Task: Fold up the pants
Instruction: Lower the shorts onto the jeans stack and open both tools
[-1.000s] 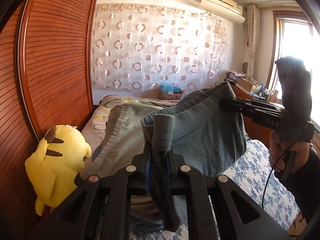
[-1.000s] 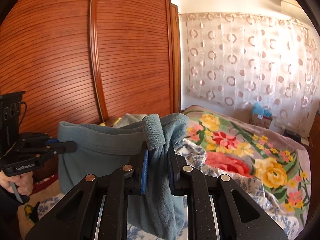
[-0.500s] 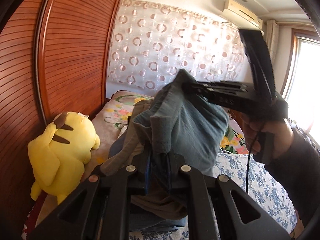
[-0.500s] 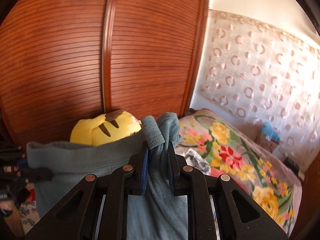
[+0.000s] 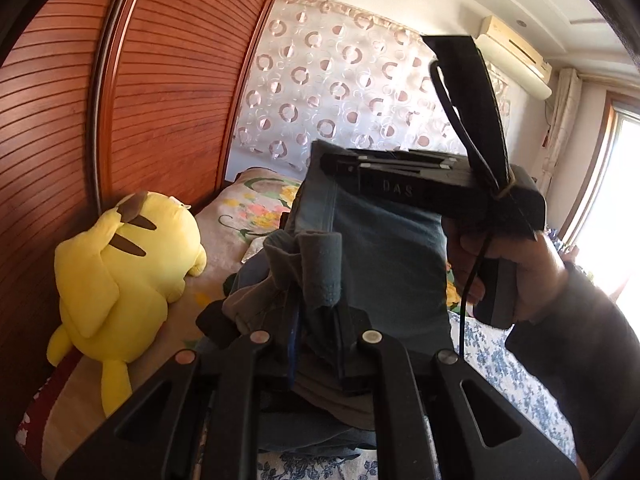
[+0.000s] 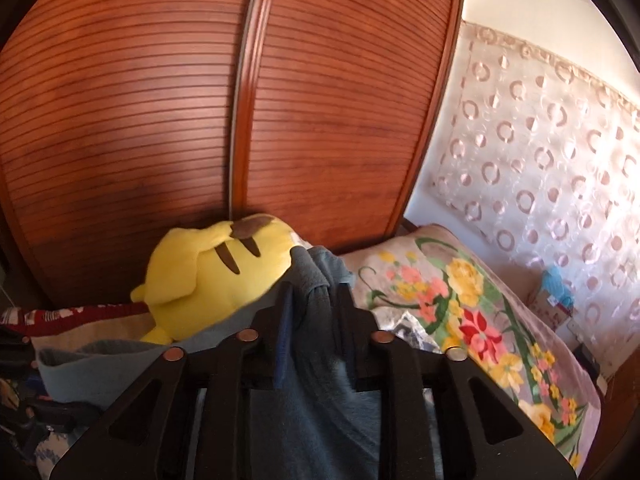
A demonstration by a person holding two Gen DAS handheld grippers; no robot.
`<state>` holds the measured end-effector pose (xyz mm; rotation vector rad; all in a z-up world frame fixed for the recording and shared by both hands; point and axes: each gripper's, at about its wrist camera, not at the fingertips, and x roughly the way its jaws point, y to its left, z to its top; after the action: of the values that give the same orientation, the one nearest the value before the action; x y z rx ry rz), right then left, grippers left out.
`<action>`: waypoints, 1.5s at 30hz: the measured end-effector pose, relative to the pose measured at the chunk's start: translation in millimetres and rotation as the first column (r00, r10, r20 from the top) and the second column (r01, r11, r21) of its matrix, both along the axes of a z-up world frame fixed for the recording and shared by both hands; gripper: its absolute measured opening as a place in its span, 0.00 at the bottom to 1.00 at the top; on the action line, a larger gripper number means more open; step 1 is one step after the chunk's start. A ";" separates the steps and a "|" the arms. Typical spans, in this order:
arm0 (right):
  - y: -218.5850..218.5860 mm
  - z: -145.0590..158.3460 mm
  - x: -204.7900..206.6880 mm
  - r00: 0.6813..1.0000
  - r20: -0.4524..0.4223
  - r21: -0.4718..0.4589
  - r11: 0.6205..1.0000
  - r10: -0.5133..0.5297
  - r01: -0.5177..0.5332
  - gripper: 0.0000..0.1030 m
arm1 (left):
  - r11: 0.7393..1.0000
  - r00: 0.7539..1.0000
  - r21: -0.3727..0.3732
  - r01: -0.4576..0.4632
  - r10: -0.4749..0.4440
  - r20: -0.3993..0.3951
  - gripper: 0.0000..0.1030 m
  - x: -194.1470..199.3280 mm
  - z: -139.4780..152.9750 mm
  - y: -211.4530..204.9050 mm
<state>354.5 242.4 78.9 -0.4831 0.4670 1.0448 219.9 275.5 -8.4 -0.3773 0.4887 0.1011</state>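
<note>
Grey-blue pants [image 5: 384, 264] hang over the bed between my two grippers. In the left wrist view my left gripper [image 5: 318, 314] is shut on a bunched corner of the cloth. My right gripper [image 5: 326, 160], held by a hand [image 5: 504, 268], sits just above and beyond it with the other corner hanging from its tips. The right wrist view shows the right gripper [image 6: 312, 304] with pants [image 6: 320, 400] fabric bunched between its fingers. Its jaws are opening, and the cloth still stands up between them.
A yellow plush toy [image 5: 120, 280] lies against the slatted wooden wardrobe doors [image 5: 160, 100] at the bed's left side. Other crumpled clothes [image 5: 248, 308] lie below my left gripper. A floral bedspread [image 6: 460, 312] covers the far bed and a blue-flowered sheet [image 5: 500, 368] the near part.
The right gripper swung across toward the left one, bringing its corner of the pants next to the left-held corner. The stretched waistband has folded in half. The right fingers stand slightly wider.
</note>
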 end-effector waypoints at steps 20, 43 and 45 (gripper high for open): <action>-105.5 -7.9 -16.6 0.992 -0.109 0.129 0.989 -0.063 0.077 0.36 | 0.979 0.997 0.192 0.069 -0.071 0.003 0.41 -0.1 24.4 -22.4; -103.0 -30.5 -7.8 0.975 -0.183 0.107 0.983 -0.126 0.147 0.35 | 0.969 0.989 0.215 0.121 -0.098 -0.115 0.63 11.2 -9.1 -28.4; -109.1 -28.9 -14.5 0.972 -0.197 0.119 0.981 -0.126 0.151 0.35 | 0.966 0.989 0.231 0.115 -0.091 -0.112 0.65 9.1 -6.2 -32.6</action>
<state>340.0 133.3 50.0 -0.2295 0.5867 0.9834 229.0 243.0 -14.5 -0.1119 0.5885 0.0767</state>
